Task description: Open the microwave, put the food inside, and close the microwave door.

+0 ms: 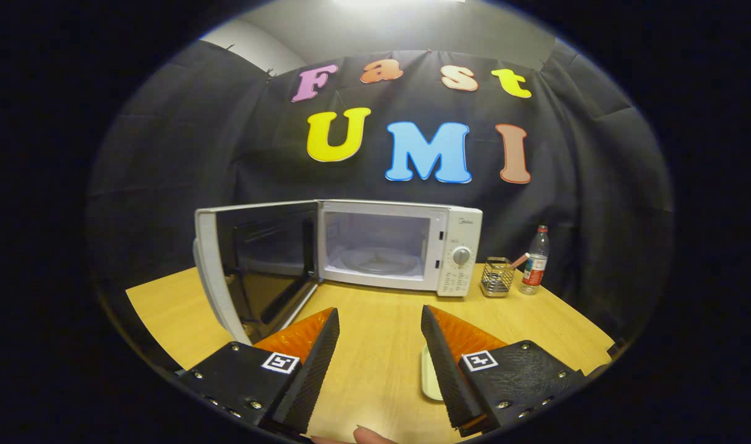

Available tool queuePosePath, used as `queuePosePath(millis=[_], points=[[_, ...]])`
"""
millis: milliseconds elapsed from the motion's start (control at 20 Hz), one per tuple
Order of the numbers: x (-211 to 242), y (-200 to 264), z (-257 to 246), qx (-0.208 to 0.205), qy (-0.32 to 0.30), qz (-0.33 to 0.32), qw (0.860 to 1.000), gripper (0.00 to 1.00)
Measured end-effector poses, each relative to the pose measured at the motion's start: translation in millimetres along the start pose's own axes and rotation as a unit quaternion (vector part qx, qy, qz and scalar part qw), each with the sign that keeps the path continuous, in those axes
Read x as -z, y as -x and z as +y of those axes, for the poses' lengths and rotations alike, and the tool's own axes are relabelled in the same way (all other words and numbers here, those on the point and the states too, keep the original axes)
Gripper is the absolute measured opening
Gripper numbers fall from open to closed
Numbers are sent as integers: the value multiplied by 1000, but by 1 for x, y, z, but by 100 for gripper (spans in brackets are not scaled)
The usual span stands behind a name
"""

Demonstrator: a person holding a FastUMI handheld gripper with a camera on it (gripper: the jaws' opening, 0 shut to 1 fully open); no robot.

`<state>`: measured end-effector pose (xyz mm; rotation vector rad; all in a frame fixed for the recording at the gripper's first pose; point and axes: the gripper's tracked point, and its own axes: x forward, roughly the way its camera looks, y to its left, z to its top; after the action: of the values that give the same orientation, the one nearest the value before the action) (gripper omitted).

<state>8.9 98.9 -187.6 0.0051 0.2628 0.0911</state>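
On table: 1 microwave, door open; 1 bottle; gripper wide, empty.

Gripper cam is riding low over the table, looking forward past its fingers at the far microwave.

Gripper fingers spread wide, holding nothing, short of the microwave, a fingertip beneath

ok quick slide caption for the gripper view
Open gripper above the table, facing a microwave with its door swung open.
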Motion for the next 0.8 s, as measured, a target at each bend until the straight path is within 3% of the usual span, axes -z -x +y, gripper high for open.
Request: queuePosePath(millis=[400, 550, 800], points=[[40, -19, -88, -10, 21, 73, 997, 81], [77, -25, -95, -37, -13, 124, 992, 81], [106, -43, -112, -18, 7, 161, 987, 81]])
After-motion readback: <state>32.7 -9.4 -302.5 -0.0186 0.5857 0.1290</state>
